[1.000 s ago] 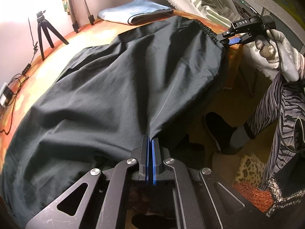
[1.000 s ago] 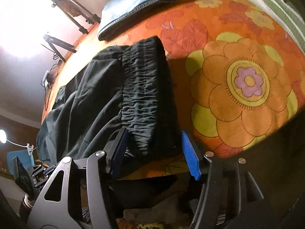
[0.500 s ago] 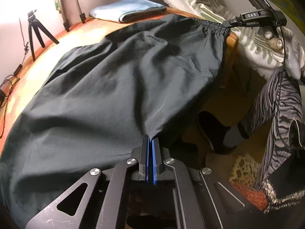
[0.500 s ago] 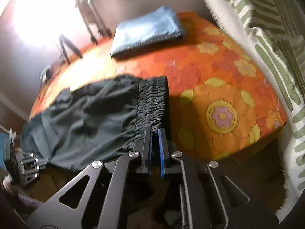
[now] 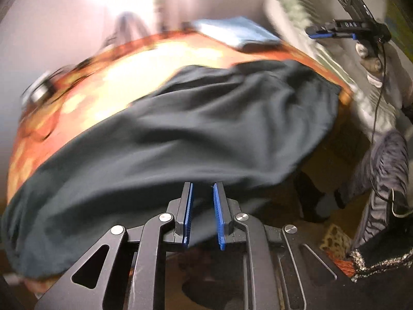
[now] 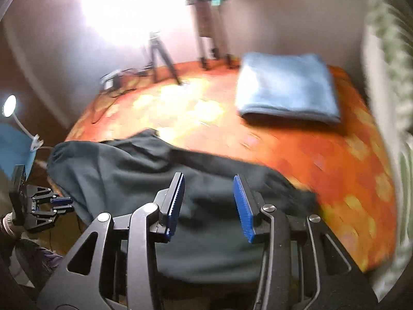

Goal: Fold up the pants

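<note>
The black pants (image 5: 196, 131) lie spread across the near edge of the orange flowered bed (image 5: 144, 59), rumpled and hanging over the side. My left gripper (image 5: 201, 201) is open and empty just above the pants' near edge. My right gripper (image 6: 208, 201) is open and empty above the waistband end of the pants (image 6: 160, 180). The right gripper also shows in the left wrist view (image 5: 322, 29), held high above the bed's corner. The left gripper shows in the right wrist view (image 6: 60, 204), off the bed's side. Both views are blurred.
Folded blue jeans (image 6: 286, 87) lie at the bed's far side. Tripods (image 6: 160, 56) and cables stand along the far wall. A striped white-green blanket (image 6: 387, 51) lies on the right. The person's legs (image 5: 382, 168) stand beside the bed.
Both grippers let go of the pants and opened. The pants dropped onto the bed, and both grippers pulled up and back from the cloth.
</note>
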